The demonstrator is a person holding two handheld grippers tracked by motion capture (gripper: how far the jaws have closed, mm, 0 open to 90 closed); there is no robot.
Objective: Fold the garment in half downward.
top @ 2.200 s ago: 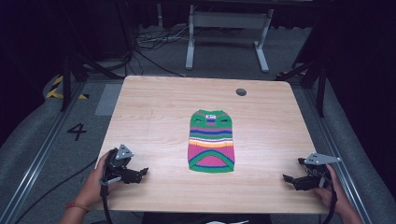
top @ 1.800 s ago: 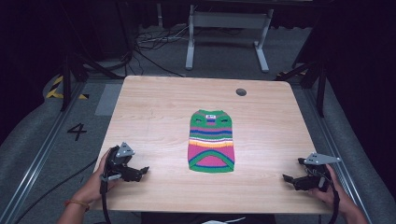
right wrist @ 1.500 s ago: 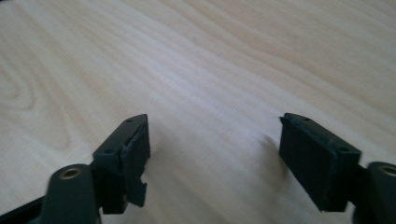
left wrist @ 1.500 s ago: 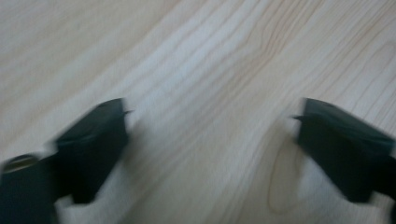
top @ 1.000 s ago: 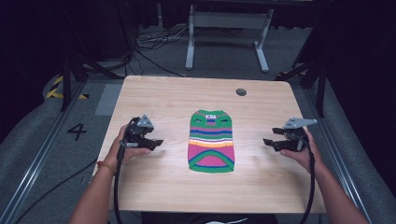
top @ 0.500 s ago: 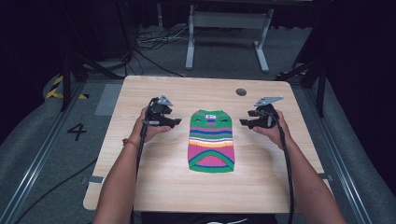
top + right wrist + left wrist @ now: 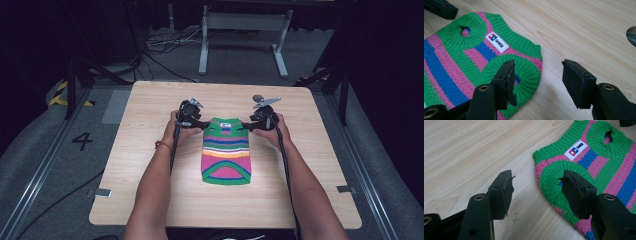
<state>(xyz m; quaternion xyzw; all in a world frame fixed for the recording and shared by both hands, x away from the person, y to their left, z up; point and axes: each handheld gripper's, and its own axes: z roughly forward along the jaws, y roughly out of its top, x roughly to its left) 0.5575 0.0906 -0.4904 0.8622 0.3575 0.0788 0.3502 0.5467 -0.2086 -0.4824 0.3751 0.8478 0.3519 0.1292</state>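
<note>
Striped in green, pink, blue and yellow, a small knitted sweater (image 7: 226, 150) lay flat near the middle of the pale wooden worktop (image 7: 140, 165), its neck end toward the far edge and its green hem toward the person. It was the one soft, hollow thing on the surface, and nothing could be seen inside it; its ribbed green armholes and neck opening lay flat, with a white label (image 7: 575, 149) sewn just below the collar. The left gripper (image 7: 199, 123) sat at the sweater's left shoulder and the right gripper (image 7: 248, 125) at its right shoulder, each held in a hand, the forearms reaching in from the near edge on either side of the garment. In the left gripper view the jaws stood partly open, having just been closing, one over bare wood and the other above the ribbed armhole, with the sweater's corner between them but not pinched. In the right gripper view the jaws had likewise just been closing and stood partly open, one above the other armhole and one over bare wood beyond the sweater's edge, gripping nothing. Bare wood ran wide to the left and right of the sweater and in front of its hem, while a narrower strip lay between the collar and the far edge, where a small dark round spot (image 7: 258, 98) sat just beyond the right gripper. Past the worktop's edges lay grey floor (image 7: 45, 165) with cables and a metal stand (image 7: 243, 30).
</note>
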